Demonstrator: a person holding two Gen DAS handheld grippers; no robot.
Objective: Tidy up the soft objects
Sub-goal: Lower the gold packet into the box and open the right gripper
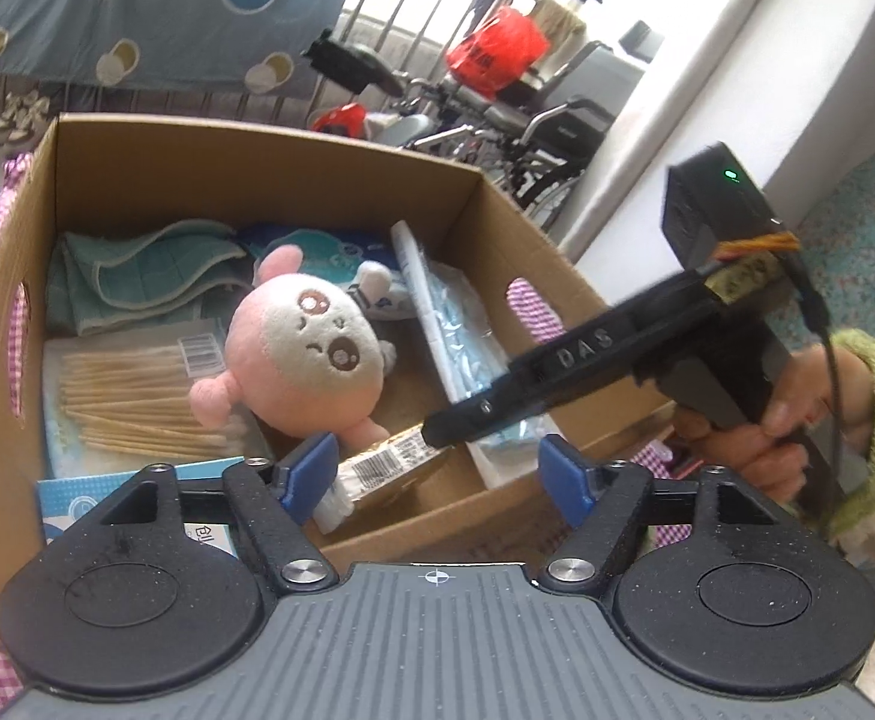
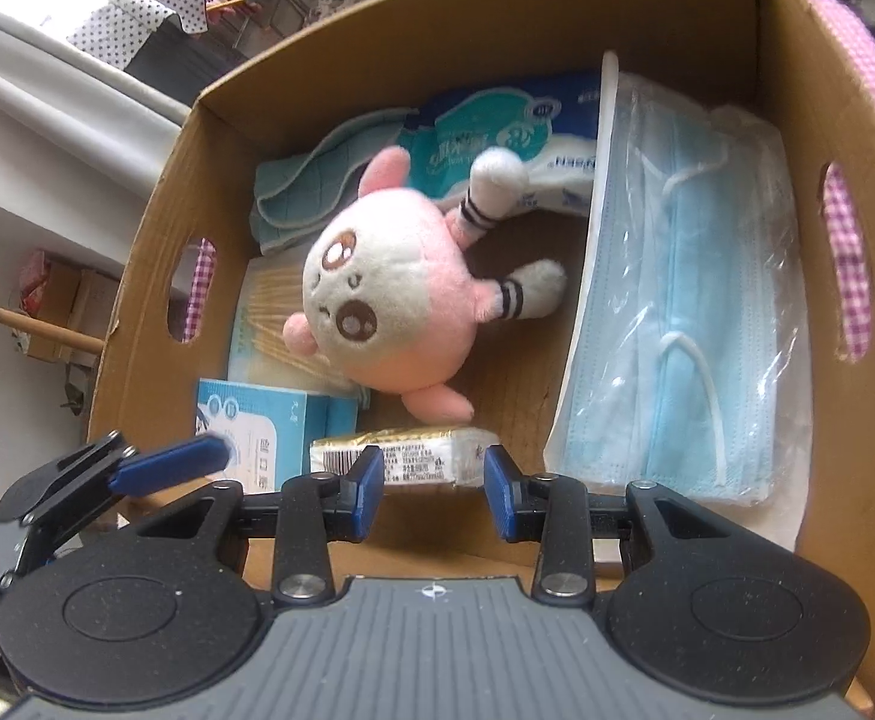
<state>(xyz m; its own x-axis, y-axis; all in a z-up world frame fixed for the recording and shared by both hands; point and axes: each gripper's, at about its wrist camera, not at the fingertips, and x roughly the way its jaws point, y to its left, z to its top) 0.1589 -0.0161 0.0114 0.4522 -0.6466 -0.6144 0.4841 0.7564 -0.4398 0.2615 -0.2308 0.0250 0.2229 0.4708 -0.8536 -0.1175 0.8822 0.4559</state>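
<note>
Both grippers tilt down over the box's (image 2: 797, 120) near edge, the left gripper (image 1: 437, 471) spread wide and empty, the right gripper (image 2: 434, 495) narrowly pinching a gold-wrapped tissue pack (image 2: 425, 450) below the pink plush (image 2: 377, 300).

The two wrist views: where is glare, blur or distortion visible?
Left wrist view: the window top centre is overexposed, and the brown cardboard box bows from fisheye distortion. Right wrist view: the clear plastic pack of blue face masks shows glare, and the corners are dark.

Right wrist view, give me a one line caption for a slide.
Right gripper straddles a gold tissue pack in a cardboard box beside a pink plush toy and bagged face masks.
</note>
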